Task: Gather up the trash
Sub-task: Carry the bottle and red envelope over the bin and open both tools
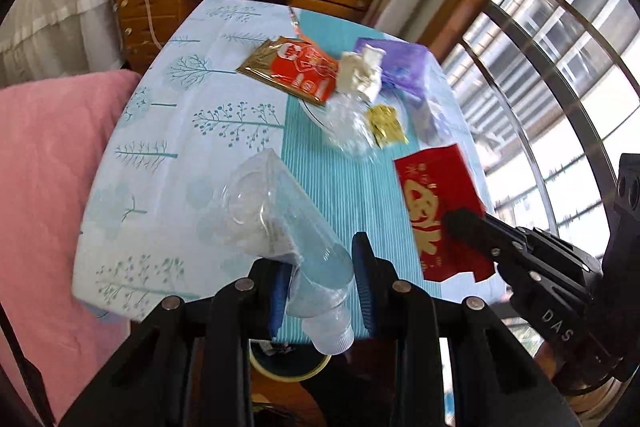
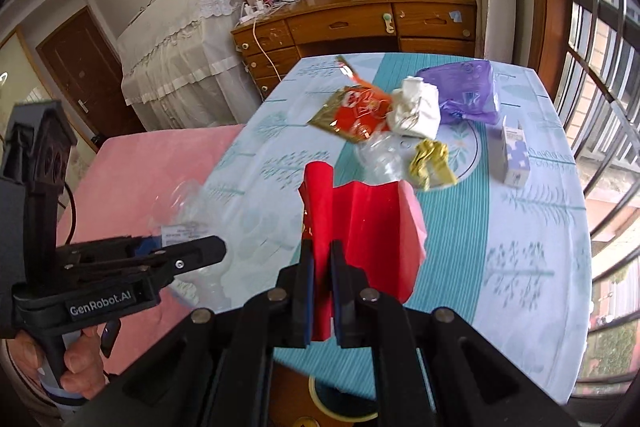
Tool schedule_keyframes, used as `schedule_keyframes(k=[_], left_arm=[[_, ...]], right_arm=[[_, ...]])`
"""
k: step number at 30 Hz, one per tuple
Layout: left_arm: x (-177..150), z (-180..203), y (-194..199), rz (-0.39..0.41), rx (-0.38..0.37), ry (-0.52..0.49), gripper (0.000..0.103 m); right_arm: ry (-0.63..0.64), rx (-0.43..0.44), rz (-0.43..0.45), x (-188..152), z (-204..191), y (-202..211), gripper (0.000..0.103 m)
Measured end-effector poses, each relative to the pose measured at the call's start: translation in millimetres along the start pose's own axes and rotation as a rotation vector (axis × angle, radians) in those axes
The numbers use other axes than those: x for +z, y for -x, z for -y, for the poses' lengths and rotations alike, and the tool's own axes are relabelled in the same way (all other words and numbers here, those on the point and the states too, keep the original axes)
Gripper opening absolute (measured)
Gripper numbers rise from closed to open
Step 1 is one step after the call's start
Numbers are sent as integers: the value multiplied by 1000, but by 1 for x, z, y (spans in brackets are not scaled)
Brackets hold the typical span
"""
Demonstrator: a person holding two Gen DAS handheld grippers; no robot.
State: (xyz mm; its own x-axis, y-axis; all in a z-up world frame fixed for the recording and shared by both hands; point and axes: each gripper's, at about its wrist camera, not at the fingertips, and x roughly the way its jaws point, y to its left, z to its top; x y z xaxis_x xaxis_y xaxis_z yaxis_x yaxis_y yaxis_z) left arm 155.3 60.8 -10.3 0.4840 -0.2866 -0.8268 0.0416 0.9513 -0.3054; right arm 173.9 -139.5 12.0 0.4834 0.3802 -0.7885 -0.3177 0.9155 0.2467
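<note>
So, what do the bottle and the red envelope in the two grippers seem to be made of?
The bottle looks like thin clear plastic: the tablecloth shows through it and its wall is crushed. The red envelope looks like matte paper with a gold print: it folds in soft creases.

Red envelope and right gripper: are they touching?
Touching. The right wrist view shows the red envelope pinched between the right gripper's nearly closed fingers; the left wrist view shows the same grip from the side.

Both tools, left and right, clamped, pointing down.
</note>
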Motion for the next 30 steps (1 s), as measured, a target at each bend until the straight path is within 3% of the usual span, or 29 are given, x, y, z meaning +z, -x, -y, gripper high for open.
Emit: schedule_keyframes(k=[9, 15, 23, 30], left_arm=[[-60, 7, 43, 1, -38, -145, 28], [-96, 7, 50, -48, -52, -177, 28], [-133, 18, 37, -118, -45, -182, 28], [-166, 29, -5, -166, -6, -183, 28]], right_arm=[[-38, -45, 32, -64, -52, 33, 7], [-69, -65, 7, -102, -72, 44, 7], [-94, -66, -61, -138, -71, 49, 7], [-128, -51, -142, -170, -44, 20, 7]])
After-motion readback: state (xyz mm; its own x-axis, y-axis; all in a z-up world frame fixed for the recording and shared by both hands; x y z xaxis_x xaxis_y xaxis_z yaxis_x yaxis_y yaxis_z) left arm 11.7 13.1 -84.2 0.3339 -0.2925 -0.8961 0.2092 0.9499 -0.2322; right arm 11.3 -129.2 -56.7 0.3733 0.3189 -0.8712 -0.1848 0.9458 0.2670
